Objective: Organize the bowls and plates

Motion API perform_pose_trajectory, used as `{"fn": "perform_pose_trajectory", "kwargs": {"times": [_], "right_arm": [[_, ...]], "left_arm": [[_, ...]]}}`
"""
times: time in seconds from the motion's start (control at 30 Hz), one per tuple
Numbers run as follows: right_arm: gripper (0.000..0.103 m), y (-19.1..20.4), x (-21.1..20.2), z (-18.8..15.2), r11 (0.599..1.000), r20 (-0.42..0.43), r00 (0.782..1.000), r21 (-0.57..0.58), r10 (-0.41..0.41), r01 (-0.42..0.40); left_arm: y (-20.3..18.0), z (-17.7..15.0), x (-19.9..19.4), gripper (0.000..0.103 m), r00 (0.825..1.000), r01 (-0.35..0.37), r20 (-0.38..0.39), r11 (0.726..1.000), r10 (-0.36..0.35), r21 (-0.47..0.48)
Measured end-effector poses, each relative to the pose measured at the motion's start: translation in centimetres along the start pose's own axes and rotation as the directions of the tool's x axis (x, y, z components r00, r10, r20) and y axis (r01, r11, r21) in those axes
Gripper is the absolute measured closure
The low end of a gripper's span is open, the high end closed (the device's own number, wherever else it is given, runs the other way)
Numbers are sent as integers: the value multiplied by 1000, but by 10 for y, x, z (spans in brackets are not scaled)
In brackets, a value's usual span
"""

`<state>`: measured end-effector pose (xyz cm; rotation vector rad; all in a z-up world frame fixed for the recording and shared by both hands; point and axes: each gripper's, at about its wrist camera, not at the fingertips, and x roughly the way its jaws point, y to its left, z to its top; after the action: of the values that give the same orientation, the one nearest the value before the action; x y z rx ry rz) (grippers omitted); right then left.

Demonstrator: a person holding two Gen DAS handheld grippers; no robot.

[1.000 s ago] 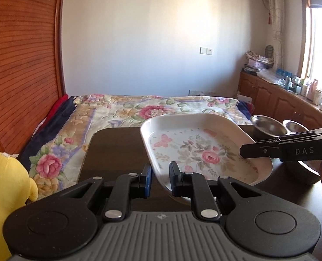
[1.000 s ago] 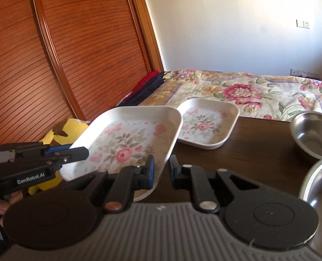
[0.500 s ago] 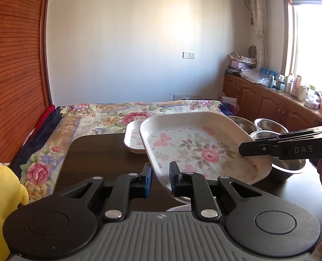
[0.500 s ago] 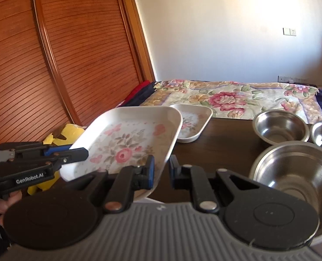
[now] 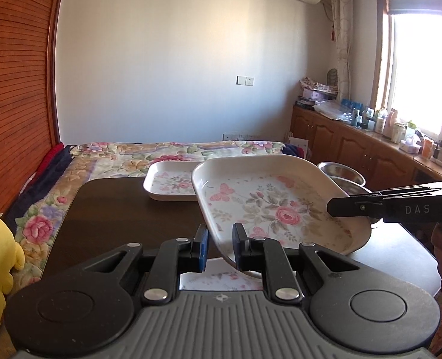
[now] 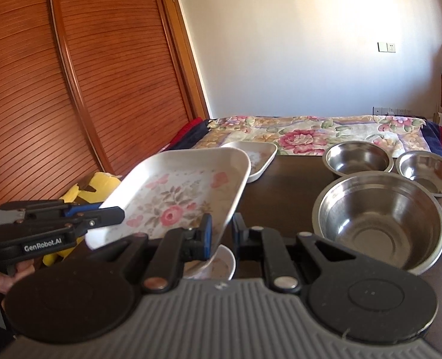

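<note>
Dark table (image 5: 107, 209) | floral plate (image 5: 268, 203) tilted (airborne) | both grippers' fingers (image 5: 241, 248) clamp opposite rims

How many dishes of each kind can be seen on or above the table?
Floral plates: 3: one held plate, one far plate, one low plate partly hidden under the held one.
Steel bowls: 3: large bowl, middle bowl, small bowl.
Total: 6
</note>
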<state>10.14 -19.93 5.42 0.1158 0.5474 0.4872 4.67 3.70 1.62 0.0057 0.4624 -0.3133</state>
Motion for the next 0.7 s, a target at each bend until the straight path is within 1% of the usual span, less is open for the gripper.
{"fn": "perform_pose_trajectory", "kwargs": {"times": [0.27, 0.57, 0.7], "right_arm": [[87, 2, -2, -16, 1000, -1, 1000, -12, 10, -10], [87, 7, 4, -41, 1000, -9, 1000, 2, 17, -17], [87, 9, 9, -51, 999, -3, 1000, 25, 27, -27]], "left_arm": [[-5, -15, -7, 85, 1000, -7, -14, 1000, 7, -6], [4, -37, -4, 85, 998, -24, -52, 999, 22, -35], [5, -47, -1, 85, 997, -48, -57, 998, 46, -41]]}}
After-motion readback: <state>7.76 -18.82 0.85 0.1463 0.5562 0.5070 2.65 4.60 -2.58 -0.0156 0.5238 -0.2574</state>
